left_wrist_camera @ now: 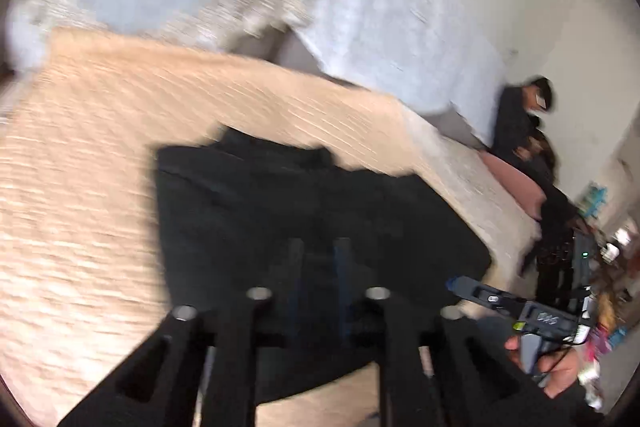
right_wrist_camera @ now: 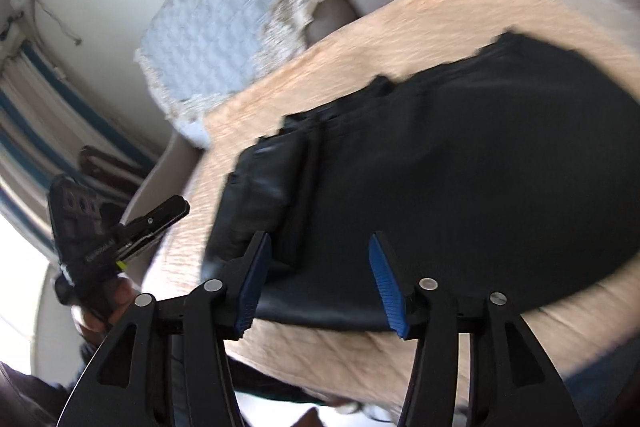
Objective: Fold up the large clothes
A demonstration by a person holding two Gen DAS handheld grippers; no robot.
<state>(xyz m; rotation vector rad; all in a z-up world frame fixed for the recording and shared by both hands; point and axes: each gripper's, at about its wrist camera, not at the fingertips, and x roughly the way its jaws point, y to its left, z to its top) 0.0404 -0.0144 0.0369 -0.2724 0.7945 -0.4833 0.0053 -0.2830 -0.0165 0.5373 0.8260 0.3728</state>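
Currently: folded black garment (right_wrist_camera: 460, 163) lying flat on the peach bedcover (left_wrist_camera: 100, 155), both grippers above it, neither gripping.

Right gripper (right_wrist_camera: 320, 279): jaws stand wide apart, blue pads (right_wrist_camera: 386, 287) exposed; the garment's near folded edge lies below and between them, with no pad pressing on the cloth that can be seen. Left gripper (left_wrist_camera: 320, 259): jaws narrowly parted, a slim gap showing between the fingers, nothing clamped; the garment spreads ahead of and beneath the tips. View is motion-blurred, so contact with the cloth cannot be confirmed. Beyond the jaws, a white textured quilt (right_wrist_camera: 224, 39) hangs past the bedcover's far edge. To the right of the left jaws, a hand (left_wrist_camera: 560, 367) carries the other gripper; further off, a person in dark clothing (left_wrist_camera: 520, 123).
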